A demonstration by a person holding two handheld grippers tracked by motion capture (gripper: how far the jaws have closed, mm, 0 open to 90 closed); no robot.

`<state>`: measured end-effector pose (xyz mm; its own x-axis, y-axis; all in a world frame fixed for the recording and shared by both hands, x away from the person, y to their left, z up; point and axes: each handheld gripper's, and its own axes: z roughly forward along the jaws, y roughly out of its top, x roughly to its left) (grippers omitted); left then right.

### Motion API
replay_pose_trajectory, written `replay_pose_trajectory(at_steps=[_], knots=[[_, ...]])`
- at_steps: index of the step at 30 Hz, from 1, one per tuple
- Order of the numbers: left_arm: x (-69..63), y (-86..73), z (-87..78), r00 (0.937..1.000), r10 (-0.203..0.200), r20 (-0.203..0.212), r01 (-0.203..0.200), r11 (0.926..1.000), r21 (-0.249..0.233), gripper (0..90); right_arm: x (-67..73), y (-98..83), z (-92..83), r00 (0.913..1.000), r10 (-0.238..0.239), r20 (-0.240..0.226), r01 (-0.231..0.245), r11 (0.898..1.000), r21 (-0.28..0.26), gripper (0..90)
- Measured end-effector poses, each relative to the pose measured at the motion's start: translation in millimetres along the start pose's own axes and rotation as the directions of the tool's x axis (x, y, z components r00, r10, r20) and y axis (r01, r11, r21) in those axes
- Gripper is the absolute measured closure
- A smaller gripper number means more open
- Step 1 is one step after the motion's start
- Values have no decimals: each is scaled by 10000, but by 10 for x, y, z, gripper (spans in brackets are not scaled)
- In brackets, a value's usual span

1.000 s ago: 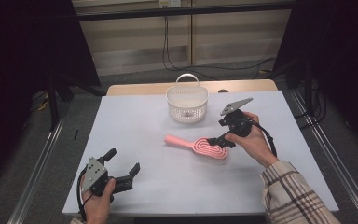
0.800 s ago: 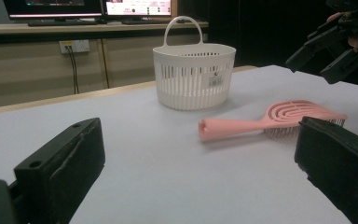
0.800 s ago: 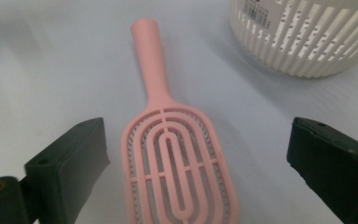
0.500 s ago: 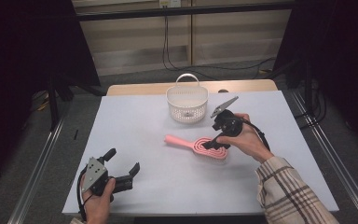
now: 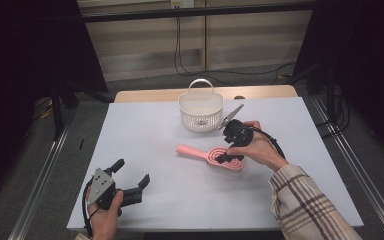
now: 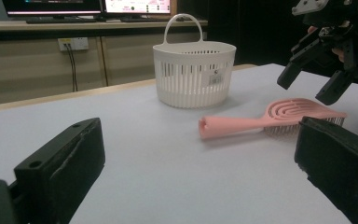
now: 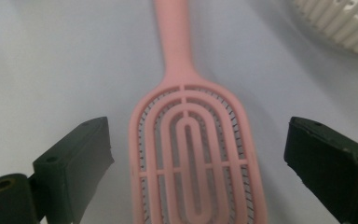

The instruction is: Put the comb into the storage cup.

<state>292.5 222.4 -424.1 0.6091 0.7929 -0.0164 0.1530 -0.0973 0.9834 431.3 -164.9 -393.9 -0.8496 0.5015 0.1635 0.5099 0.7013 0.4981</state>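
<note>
A pink vented hairbrush [image 5: 205, 154] lies flat in the middle of the white table, handle pointing left. My right gripper [image 5: 230, 156] hangs just over its head, pointing down. In the right gripper view the brush head [image 7: 191, 154] sits between the two black jaws with a gap on each side. The jaws have just been closing a little, and the pads do not touch the brush. My left gripper [image 5: 132, 172] rests open near the front left edge, holding nothing. From the left gripper view the brush [image 6: 261, 119] lies ahead with the right gripper [image 6: 305, 88] above it.
A white slotted basket with a handle [image 5: 200, 112] stands behind the brush, near the table's far edge. The table top [image 5: 155, 130] is a white board with dark floor and metal rails on both sides. A plaid sleeve [image 5: 305, 205] comes in at the lower right.
My right gripper has moved left and slightly down, from beside the brush head to directly over it. The left gripper and the brush have kept still.
</note>
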Motion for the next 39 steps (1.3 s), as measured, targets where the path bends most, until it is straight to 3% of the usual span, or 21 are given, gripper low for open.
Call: replay_pose_trajectory(at_steps=[12,24,39], knots=[[2,-5,3,10000,-62,8,62,10000,18,18,-10,14,139,9993,-361,-93,367,9965,746,72],[3,1,-7,10000,32,25,-32,10000,-5,18,32,32,210,9983,-574,-38,575,9925,1077,115],[5,3,-11,10000,37,-91,-37,10000,-57,18,33,56,371,9951,-988,-41,979,9794,1767,108]])
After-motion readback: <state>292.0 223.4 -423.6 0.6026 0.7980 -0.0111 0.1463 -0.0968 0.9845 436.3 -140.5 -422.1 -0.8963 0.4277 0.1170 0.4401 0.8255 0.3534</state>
